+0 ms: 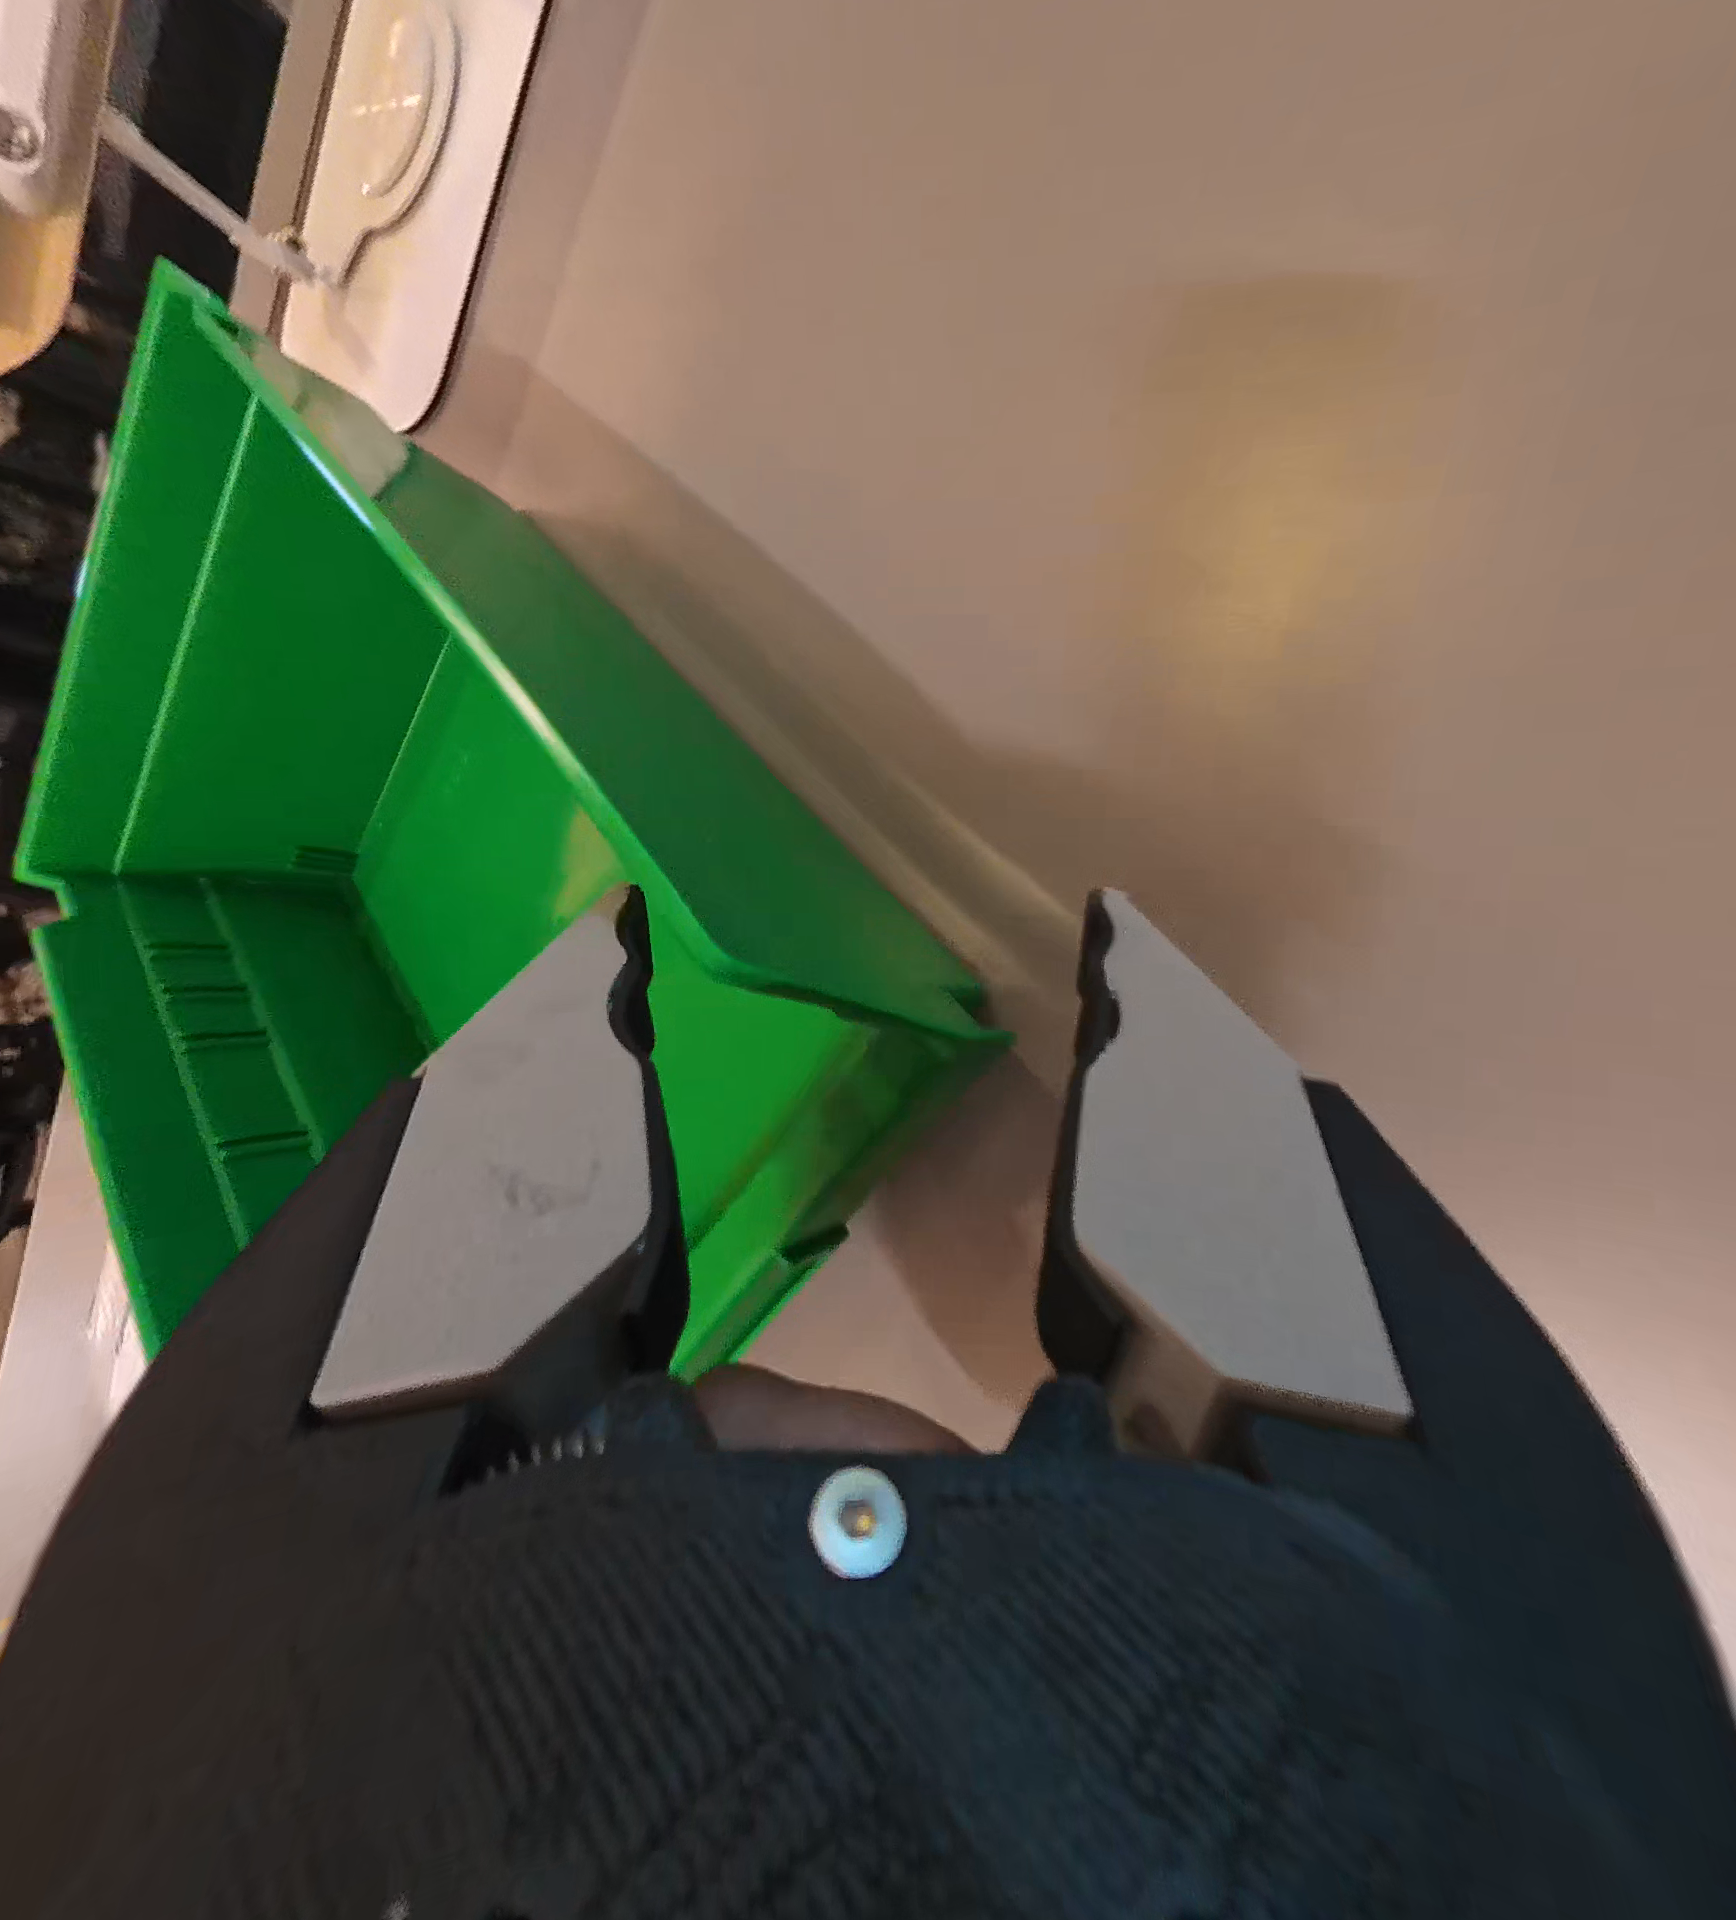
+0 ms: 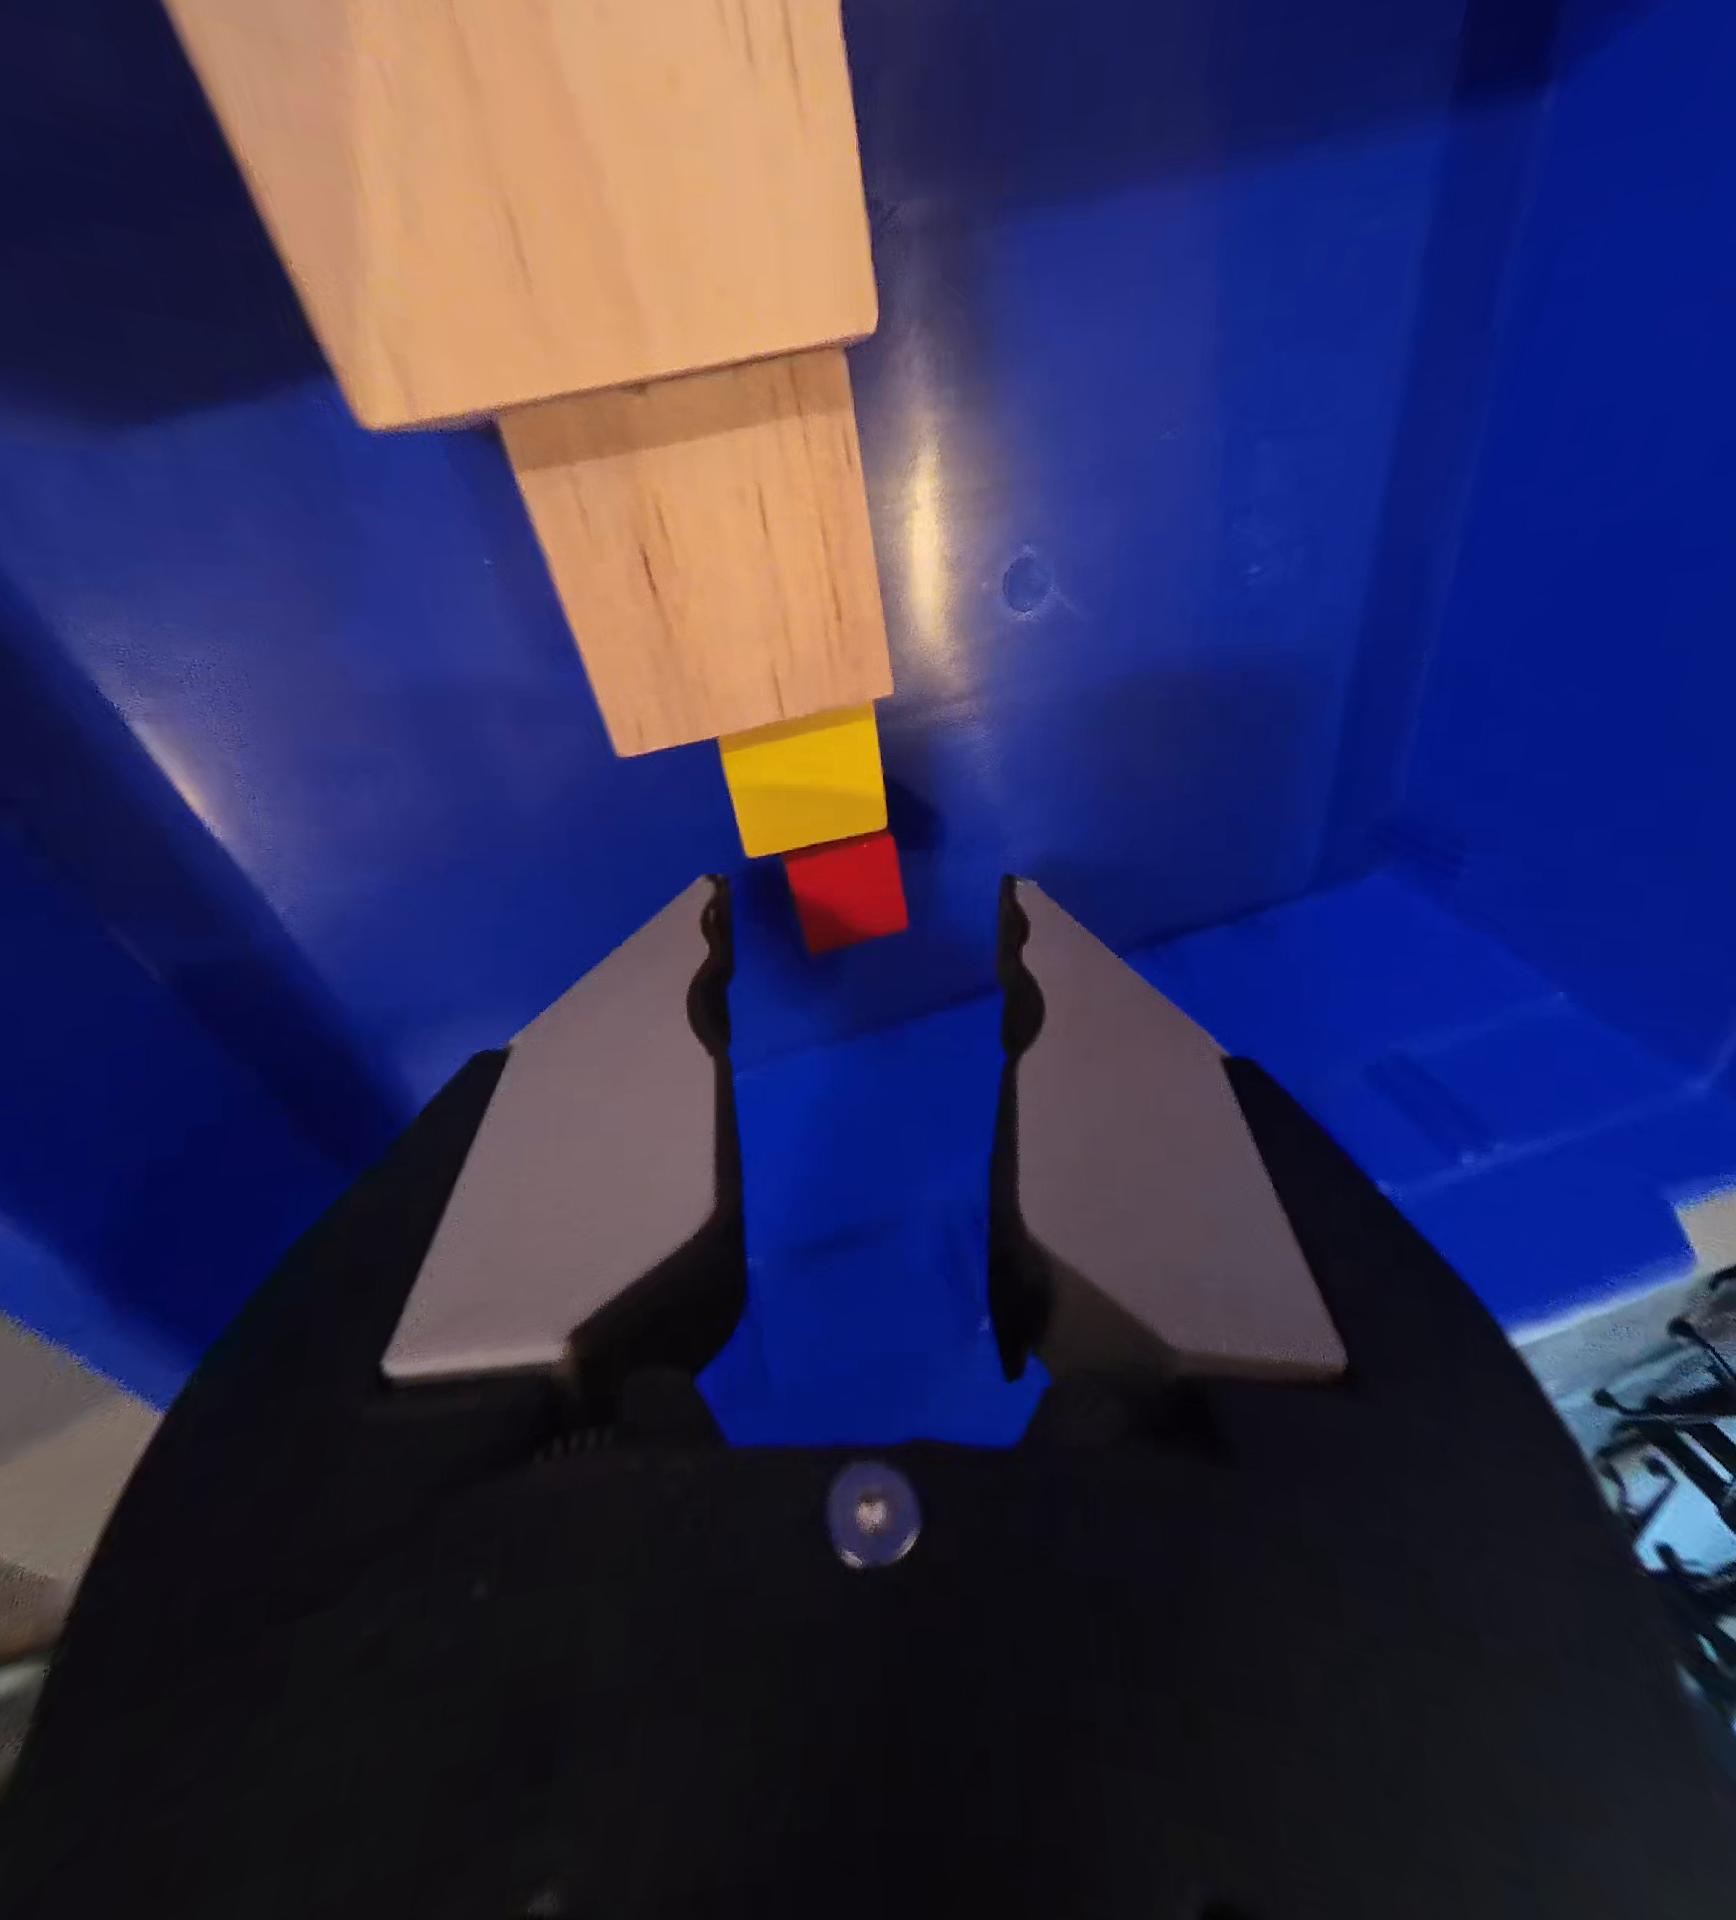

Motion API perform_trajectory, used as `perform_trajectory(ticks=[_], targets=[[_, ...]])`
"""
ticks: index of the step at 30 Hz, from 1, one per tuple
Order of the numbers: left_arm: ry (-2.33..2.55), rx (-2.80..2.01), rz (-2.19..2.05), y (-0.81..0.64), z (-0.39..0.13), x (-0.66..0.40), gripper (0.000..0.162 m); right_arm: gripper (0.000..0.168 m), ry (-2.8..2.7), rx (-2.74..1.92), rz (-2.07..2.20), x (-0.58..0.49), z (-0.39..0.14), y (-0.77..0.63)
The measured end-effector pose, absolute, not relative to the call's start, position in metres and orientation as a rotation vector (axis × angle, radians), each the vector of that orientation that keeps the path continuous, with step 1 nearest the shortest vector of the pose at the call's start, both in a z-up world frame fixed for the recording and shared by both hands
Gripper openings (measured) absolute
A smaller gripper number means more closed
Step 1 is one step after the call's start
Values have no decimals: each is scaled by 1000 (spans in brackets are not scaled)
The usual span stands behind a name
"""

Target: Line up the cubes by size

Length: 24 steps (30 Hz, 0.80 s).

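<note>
We see four cubes touching in a row inside the blue bin (image 2: 1259, 520): large wooden cube (image 2: 552, 187), smaller wooden cube (image 2: 718, 582), yellow cube (image 2: 804, 792), then the smallest, the red cube (image 2: 848, 894). Our right tongs (image 2: 862, 914) stand apart and empty just before the red one. Our left tongs (image 1: 864, 935) gape wide, empty, over the green bin (image 1: 344, 727) on the desk (image 1: 1259, 416).

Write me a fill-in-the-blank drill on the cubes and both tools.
1. The cubes lie in a row inside a ____ bin.
2. The smallest cube, nearest the right tool, is ____.
3. The yellow cube sits between the red cube and a ____ cube.
4. The left tool faces a ____ bin.

Missing words: blue; red; wooden; green
</note>
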<state>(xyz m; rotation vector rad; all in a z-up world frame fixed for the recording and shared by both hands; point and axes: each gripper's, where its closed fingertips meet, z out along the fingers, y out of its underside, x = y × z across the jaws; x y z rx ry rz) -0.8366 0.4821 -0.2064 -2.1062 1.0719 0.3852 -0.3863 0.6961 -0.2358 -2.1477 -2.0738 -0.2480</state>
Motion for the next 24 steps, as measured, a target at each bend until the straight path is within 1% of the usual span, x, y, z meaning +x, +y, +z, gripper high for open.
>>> perform_trajectory(ticks=[1,3,4,5,7,9,11,13,14,15,16,17,20,24], targets=[[1047,-2116,383,486,-210,-837,78,54,-2030,-2137,-227,-389,-228,694],[992,-2117,365,493,-215,-835,54,61,-1915,-2098,-144,-400,-208,683],[952,-2103,377,497,-214,-836,42,61,-1847,-2074,-80,-408,-197,672],[921,-2097,374,499,-214,-836,35,64,-1766,-2056,-23,-417,-187,660],[834,-2089,337,502,-213,-833,31,84,-1610,-2021,115,-441,-169,625],[755,-2066,343,506,-211,-833,26,86,-1466,-1961,272,-469,-158,583],[673,-2045,396,510,-210,-840,19,93,-1338,-1897,390,-496,-157,549],[561,-2002,361,513,-205,-844,9,82,-1214,-1921,311,-508,-169,543],[503,-1977,320,513,-201,-848,2,72,-1154,-1950,248,-510,-178,547],[460,-1958,250,513,-197,-848,2,51,-1101,-1976,199,-512,-186,551],[404,-1940,155,512,-191,-846,1,25,-1066,-1995,159,-515,-193,556],[366,-1918,85,510,-183,-843,1,20,-1034,-1991,119,-516,-197,562],[318,-1829,18,504,-144,-831,3,16,-924,-2005,92,-525,-196,569],[277,-1719,-8,496,-78,-815,3,17,-916,-1999,61,-559,-195,560]])
